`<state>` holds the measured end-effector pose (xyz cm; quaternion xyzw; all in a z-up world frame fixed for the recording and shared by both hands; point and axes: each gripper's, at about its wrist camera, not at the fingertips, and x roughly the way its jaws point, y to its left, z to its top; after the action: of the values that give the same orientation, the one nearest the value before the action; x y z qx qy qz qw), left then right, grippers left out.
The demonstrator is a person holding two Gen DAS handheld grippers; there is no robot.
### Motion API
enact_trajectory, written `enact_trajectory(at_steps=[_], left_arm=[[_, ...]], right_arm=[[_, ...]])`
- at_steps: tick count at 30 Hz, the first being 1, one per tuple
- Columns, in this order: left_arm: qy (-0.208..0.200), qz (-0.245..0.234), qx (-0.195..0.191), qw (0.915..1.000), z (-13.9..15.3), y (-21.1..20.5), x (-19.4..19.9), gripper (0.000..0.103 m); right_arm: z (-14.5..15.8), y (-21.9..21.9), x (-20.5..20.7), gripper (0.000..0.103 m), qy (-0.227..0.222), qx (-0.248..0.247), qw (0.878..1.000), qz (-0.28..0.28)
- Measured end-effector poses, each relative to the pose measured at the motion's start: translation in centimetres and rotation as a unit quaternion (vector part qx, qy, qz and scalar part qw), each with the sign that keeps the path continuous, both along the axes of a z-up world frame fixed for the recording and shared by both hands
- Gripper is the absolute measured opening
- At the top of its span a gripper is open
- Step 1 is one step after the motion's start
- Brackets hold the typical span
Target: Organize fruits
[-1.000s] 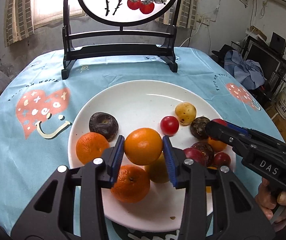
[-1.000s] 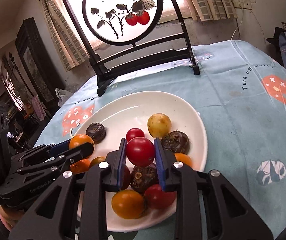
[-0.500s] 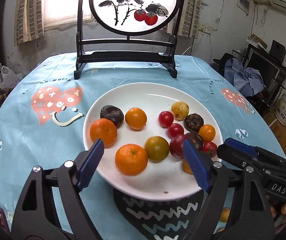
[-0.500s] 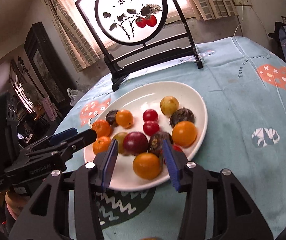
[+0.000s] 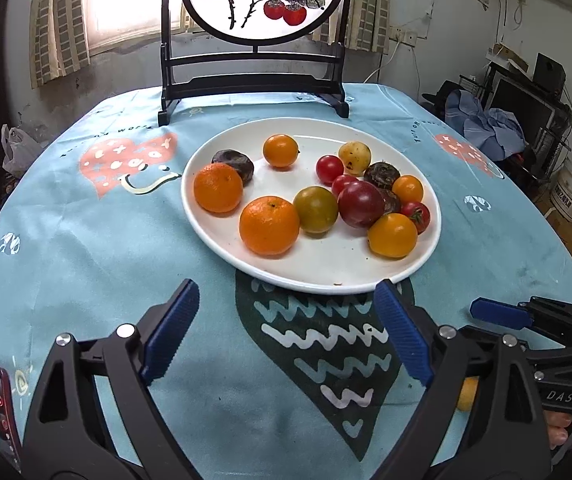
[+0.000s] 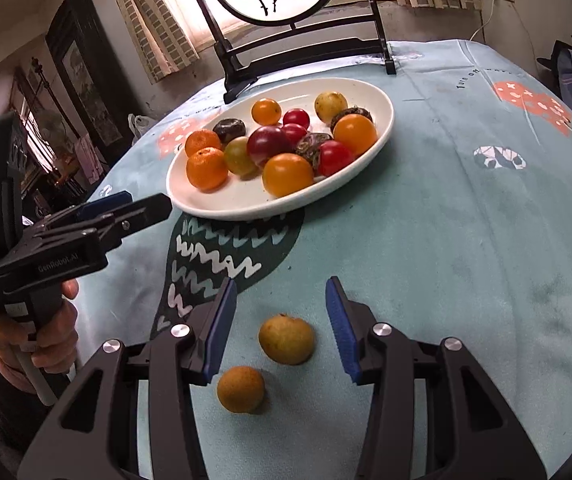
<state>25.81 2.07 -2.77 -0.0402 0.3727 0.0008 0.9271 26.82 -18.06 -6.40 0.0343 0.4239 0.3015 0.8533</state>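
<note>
Yellow-brown fruit (image 6: pixel 286 340) sits loose between our spread right hand-held gripper (image 6: pixel 281 330); a clumsy pinch may roll it; left hand-held gripper (image 5: pixel 286 332) spread, empty.

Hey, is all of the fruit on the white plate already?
No, two brownish-yellow fruits lie on the tablecloth near the right tool, off the white plate.

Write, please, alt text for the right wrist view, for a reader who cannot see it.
The open right gripper hovers over a blue tablecloth, its fingers flanking one of two small yellow-brown fruits lying loose there. Beyond stands a white plate of mandarins and tomatoes, with the left gripper at left.
</note>
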Motion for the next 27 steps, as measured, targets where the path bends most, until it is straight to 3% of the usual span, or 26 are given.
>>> enact_trajectory(at_steps=[18, 27], left_arm=[[0.006, 0.004, 0.010, 0.9999, -0.3, -0.1, -0.1, 0.091], [0.011, 0.002, 0.013, 0.9999, -0.4, -0.2, 0.2, 0.091]], right_arm=[[-0.3, 0.9, -0.4, 0.047, -0.004, -0.064, 0.998, 0.011], [-1.0, 1.3, -0.7, 0.032, 0.009, -0.083, 0.996, 0.023]])
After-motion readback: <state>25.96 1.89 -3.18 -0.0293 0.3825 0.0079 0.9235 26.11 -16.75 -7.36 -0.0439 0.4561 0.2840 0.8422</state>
